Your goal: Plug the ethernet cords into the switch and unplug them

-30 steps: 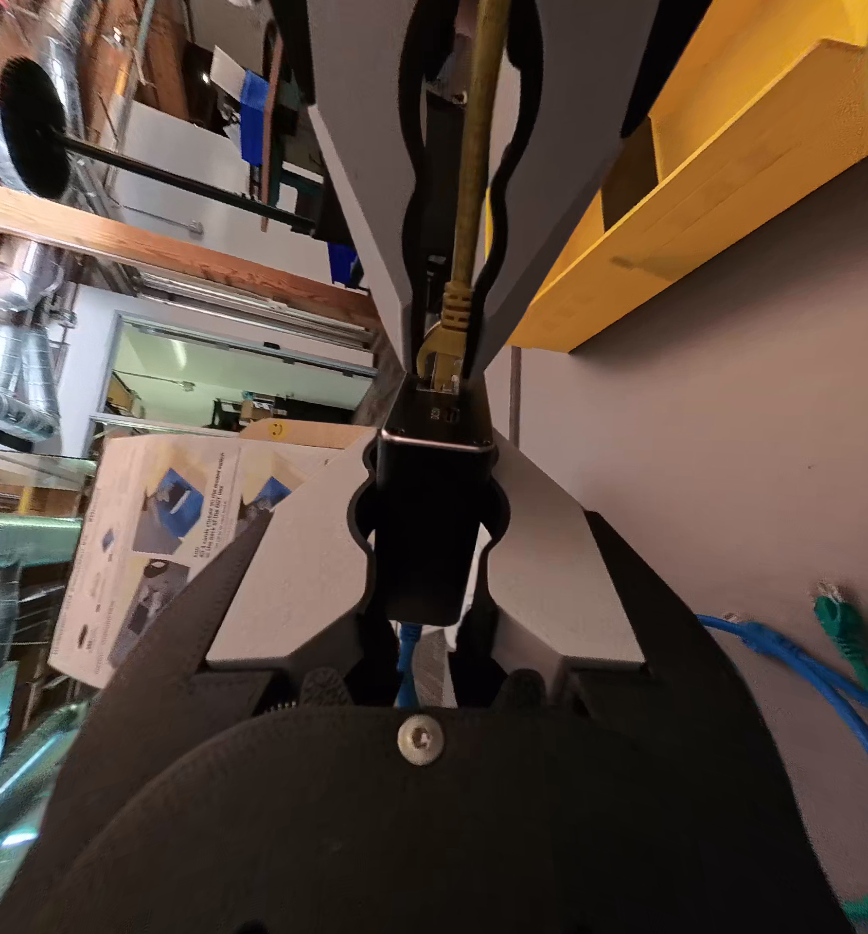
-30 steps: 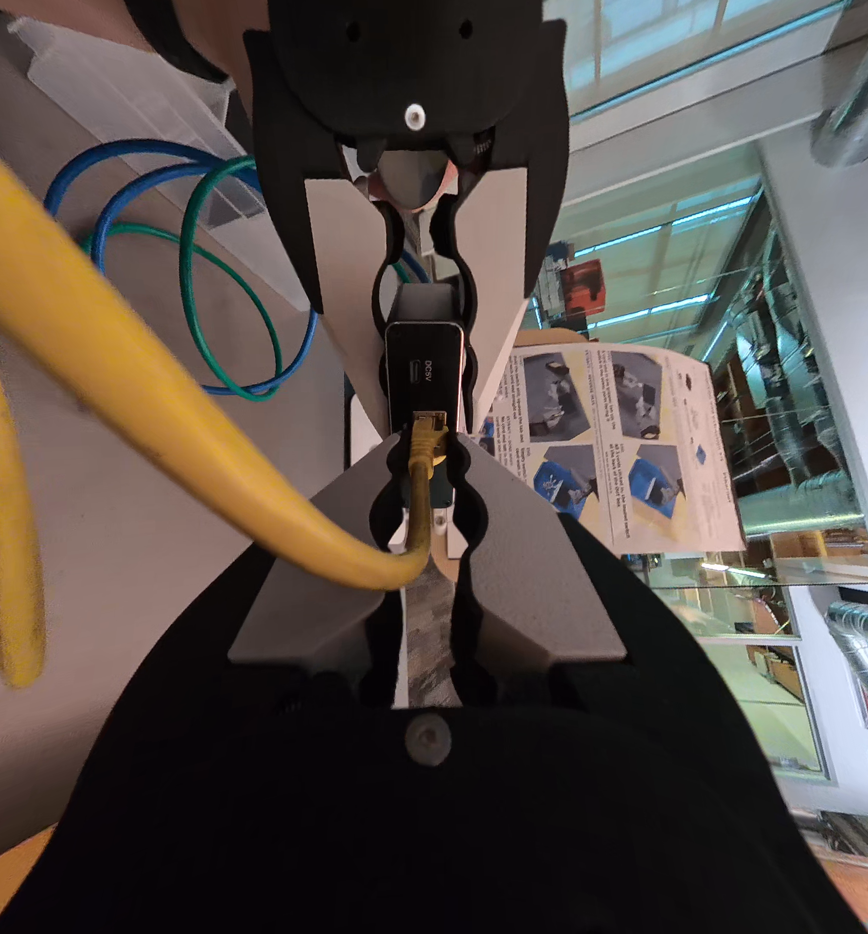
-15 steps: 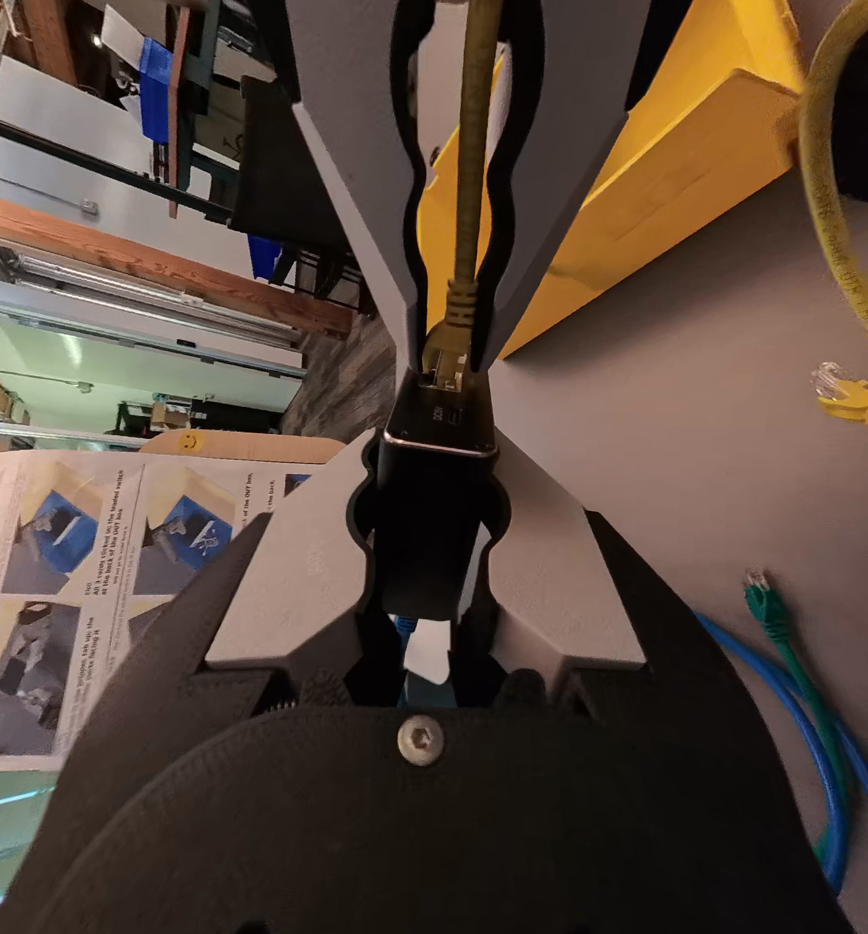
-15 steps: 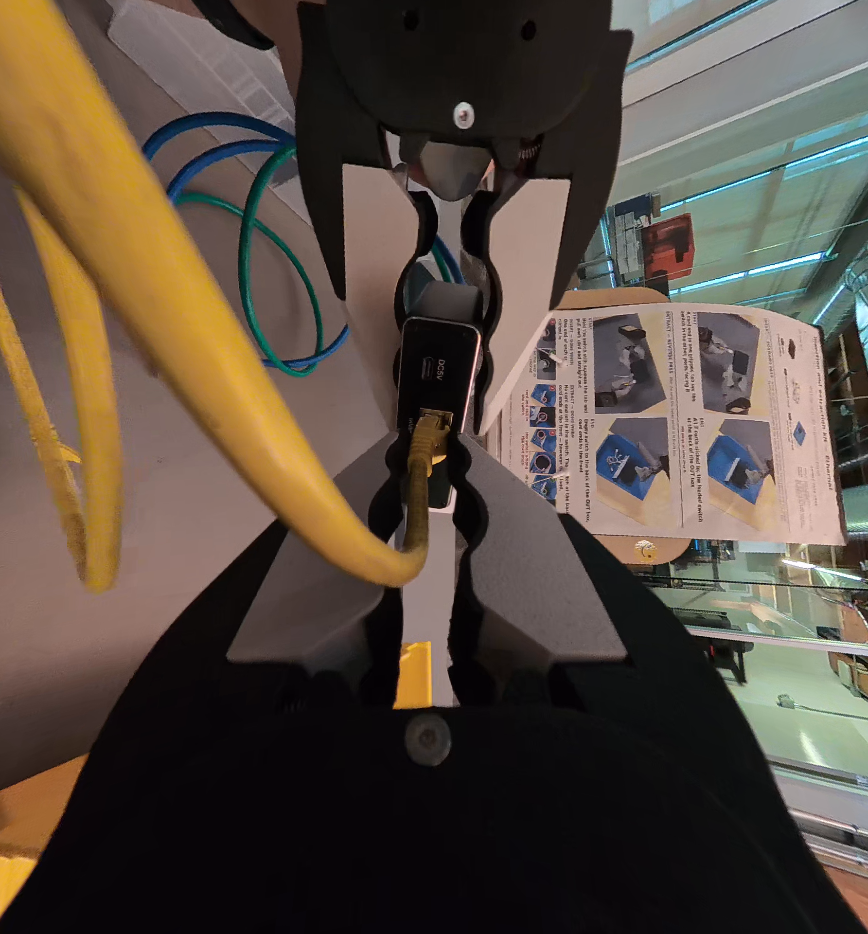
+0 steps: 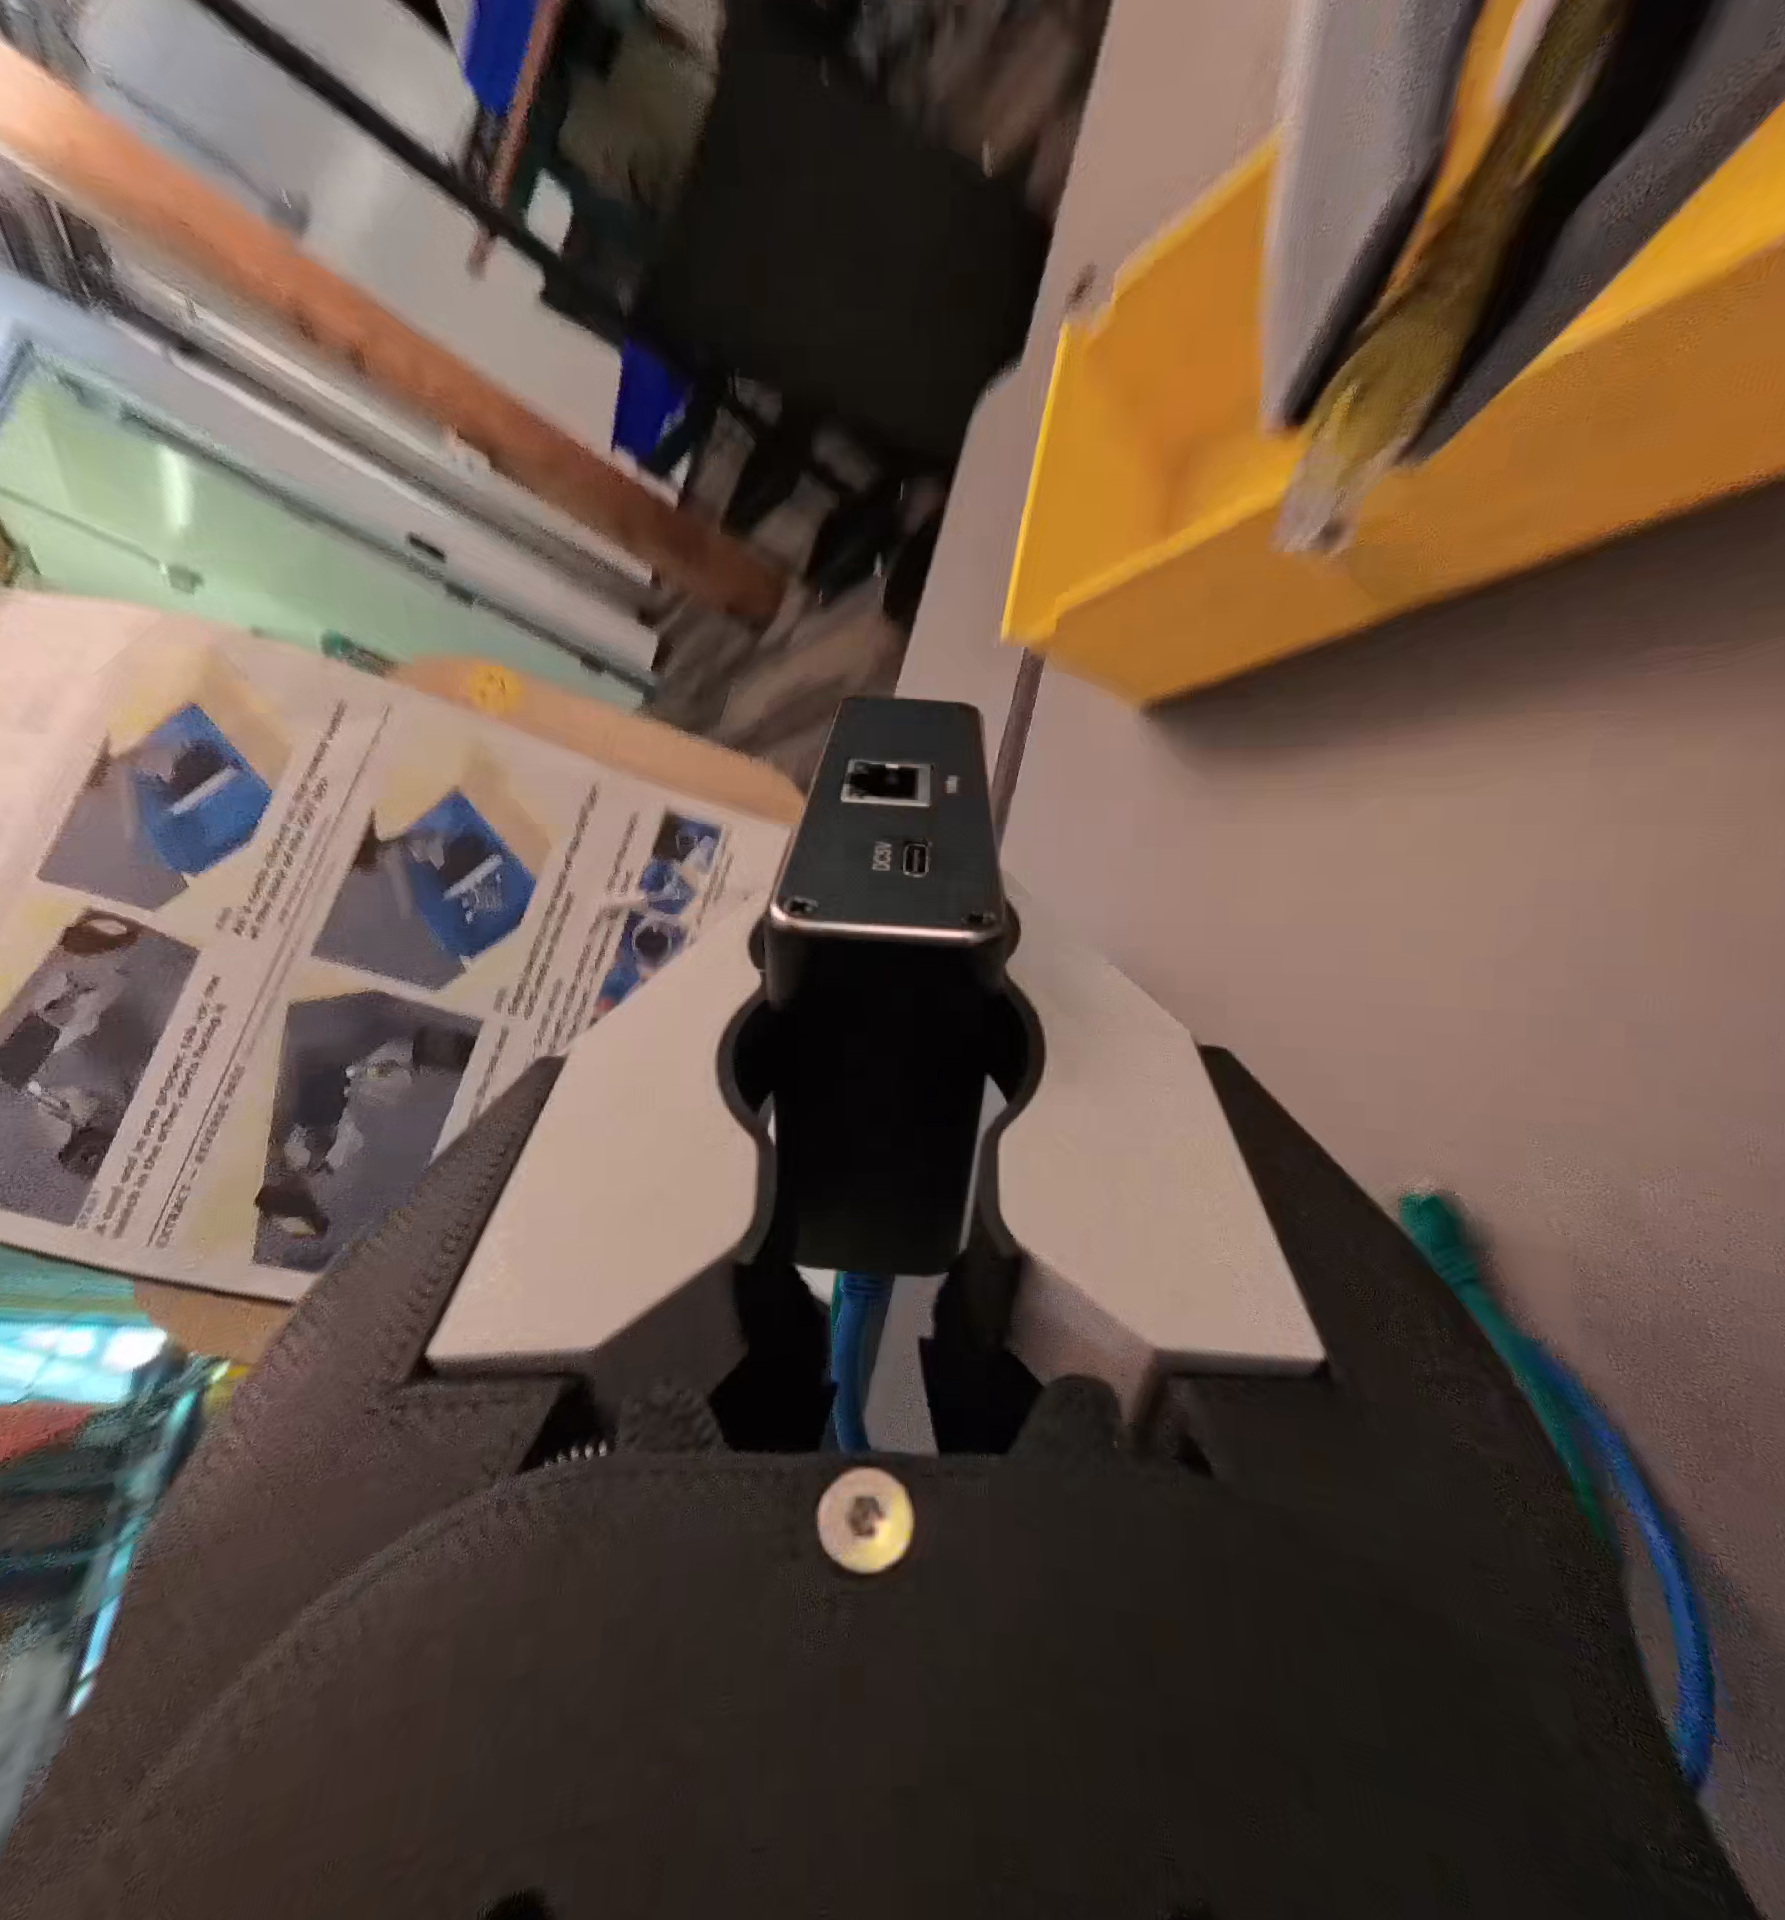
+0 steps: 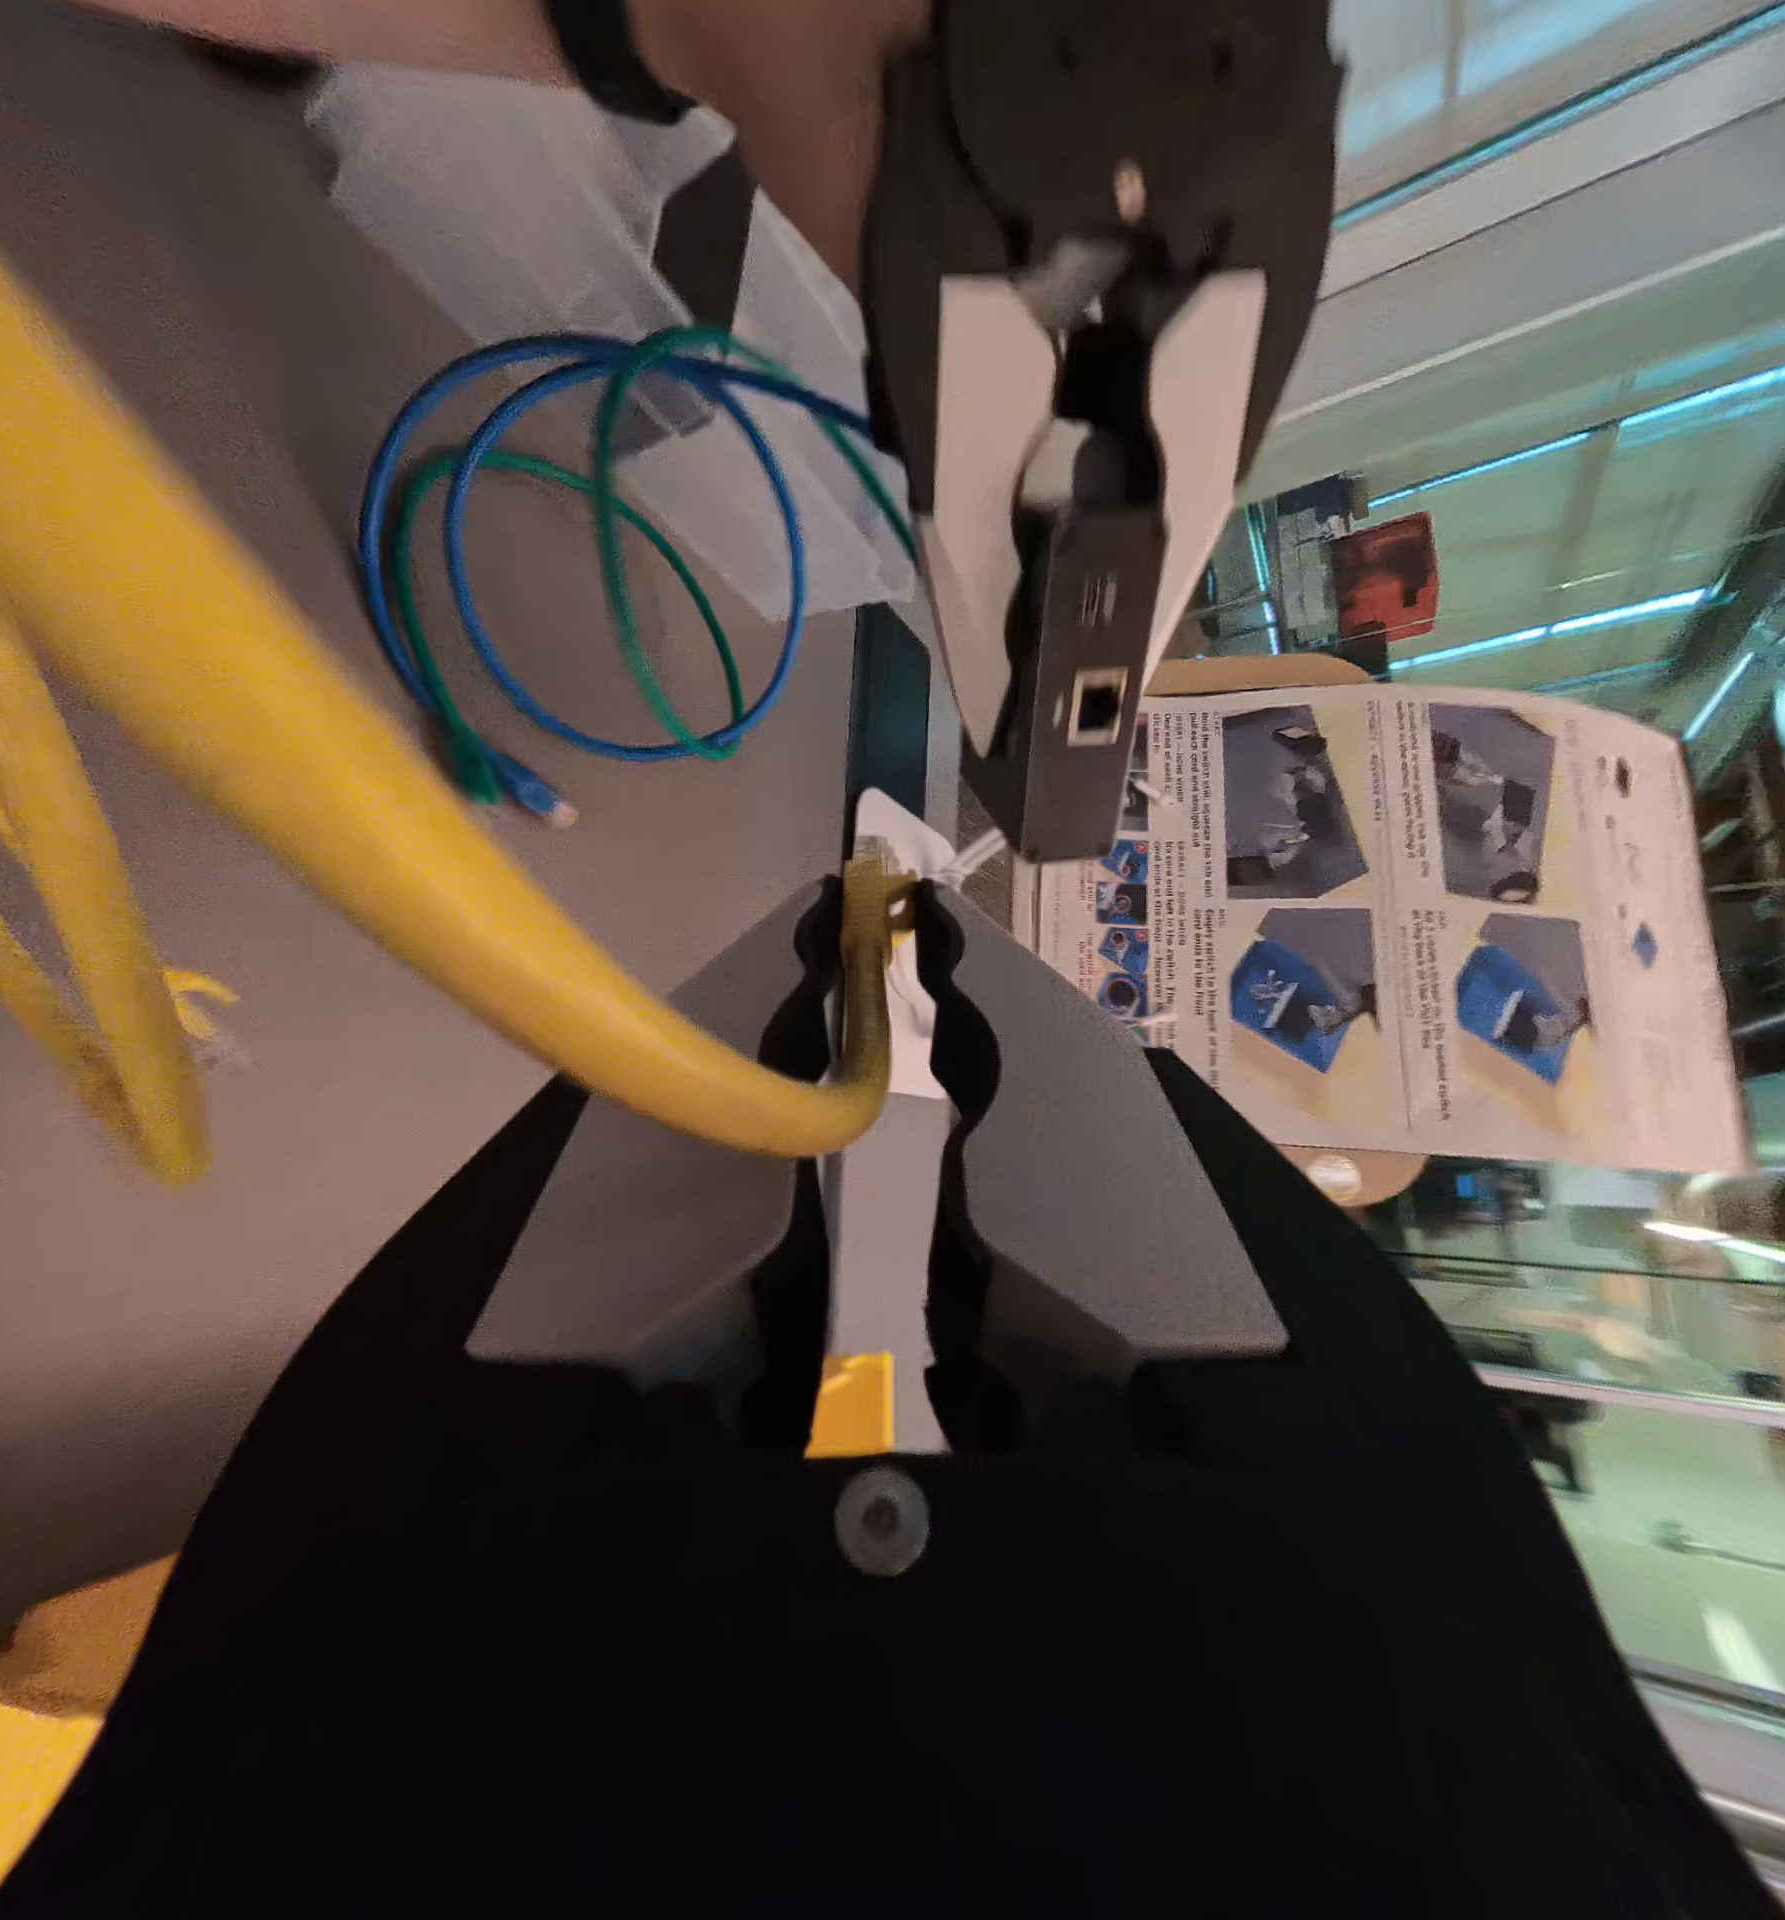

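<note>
Only the left wrist view shows a blue cord (image 5: 852,1361) running from the near end of the black switch (image 5: 883,997), which the left claw (image 5: 883,1049) clamps at frame centre, its far ethernet port empty. In the right wrist view, the right claw (image 6: 872,914) pinches the yellow cord (image 6: 865,997) just behind its unplugged connector, apart from the switch at upper right. Blue and green cords (image 6: 597,561) lie coiled on the grey tabletop (image 6: 296,1195) at upper left, with a printed instruction sheet (image 6: 1387,914) and blurred workshop beyond.
</note>
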Available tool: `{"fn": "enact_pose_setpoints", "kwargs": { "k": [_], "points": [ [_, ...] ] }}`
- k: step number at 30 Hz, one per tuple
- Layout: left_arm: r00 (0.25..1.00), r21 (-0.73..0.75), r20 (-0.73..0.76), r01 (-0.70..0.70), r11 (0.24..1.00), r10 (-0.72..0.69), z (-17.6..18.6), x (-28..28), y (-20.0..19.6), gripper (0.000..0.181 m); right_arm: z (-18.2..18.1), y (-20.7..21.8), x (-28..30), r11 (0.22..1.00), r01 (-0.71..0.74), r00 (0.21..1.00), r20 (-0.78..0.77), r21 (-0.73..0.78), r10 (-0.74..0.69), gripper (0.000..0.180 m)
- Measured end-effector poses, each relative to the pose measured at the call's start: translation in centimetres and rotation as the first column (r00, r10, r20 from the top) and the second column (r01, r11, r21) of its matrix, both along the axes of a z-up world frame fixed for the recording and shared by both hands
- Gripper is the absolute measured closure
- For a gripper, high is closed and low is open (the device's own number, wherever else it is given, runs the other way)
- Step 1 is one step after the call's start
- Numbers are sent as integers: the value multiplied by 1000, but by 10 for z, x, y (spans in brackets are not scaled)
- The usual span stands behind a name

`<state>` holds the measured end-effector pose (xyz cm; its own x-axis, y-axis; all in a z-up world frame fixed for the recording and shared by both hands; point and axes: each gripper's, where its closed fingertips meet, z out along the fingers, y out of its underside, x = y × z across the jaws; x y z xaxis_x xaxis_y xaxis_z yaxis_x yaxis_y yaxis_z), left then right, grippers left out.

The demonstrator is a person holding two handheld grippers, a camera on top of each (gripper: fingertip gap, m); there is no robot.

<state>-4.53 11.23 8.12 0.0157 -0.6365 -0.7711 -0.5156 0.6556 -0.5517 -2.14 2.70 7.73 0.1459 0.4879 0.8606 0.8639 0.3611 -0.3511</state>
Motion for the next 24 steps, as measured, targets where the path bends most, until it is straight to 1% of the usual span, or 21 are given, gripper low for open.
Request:
{"fn": "enact_pose_setpoints", "kwargs": {
  "k": [1,2,3,4,5,6,7,8,10,12,13,14,15,16,18,20,21,23,24],
  "points": [
    [999,-25,43,34,999,-33,10,-2,-10,147,4,1,4,1000,-3,999,-45,-21,2,166],
    [996,-32,82,41,999,-38,18,-3,-13,148,5,0,8,999,-12,998,-70,-42,9,166],
    [992,-35,121,31,999,-26,25,-5,-12,148,7,0,16,998,8,996,-87,-56,-13,167],
    [987,-34,163,6,999,0,33,-8,-7,148,14,6,32,996,79,991,-107,-29,-82,166],
    [980,-30,198,-28,999,33,41,-13,-2,148,24,13,54,984,181,975,-133,9,-178,166],
    [973,-25,220,-63,998,67,46,-19,3,148,34,17,82,953,301,941,-172,23,-293,166],
    [968,-17,231,-94,995,95,51,-25,6,148,45,17,113,905,425,884,-228,24,-409,166],
    [963,-9,243,-120,993,118,55,-31,8,148,54,12,141,855,518,818,-295,4,-494,166],
    [950,-9,273,-158,987,155,65,-39,8,148,58,-5,185,776,625,698,-381,-89,-606,166],
    [939,-19,305,-158,987,156,73,-43,3,148,67,-23,233,639,765,550,-438,-80,-712,166],
    [937,-26,317,-149,989,149,76,-44,-1,148,68,-31,246,602,792,500,-458,-101,-735,166],
    [937,-31,320,-137,990,139,77,-43,-5,148,64,-36,254,586,801,477,-461,-124,-748,166],
    [939,-34,320,-126,991,131,78,-43,-8,148,55,-39,260,577,803,473,-428,-151,-770,166],
    [939,-38,320,-121,992,127,78,-42,-10,148,41,-41,269,546,817,455,-375,-185,-808,166],
    [942,-39,313,-116,992,123,77,-39,-12,148,11,-45,287,456,842,385,-270,-289,-883,166],
    [947,-38,297,-119,992,125,73,-35,-13,148,-28,-44,288,428,794,397,-165,-432,-903,165],
    [950,-39,286,-120,992,126,71,-33,-12,148,-52,-46,290,375,768,386,-91,-519,-918,165],
    [957,-44,261,-119,992,127,65,-28,-12,148,-100,-56,302,212,738,349,94,-640,-932,164],
    [960,-45,250,-119,992,126,62,-26,-12,148,-120,-58,304,158,707,355,152,-690,-923,163]
  ]
}}
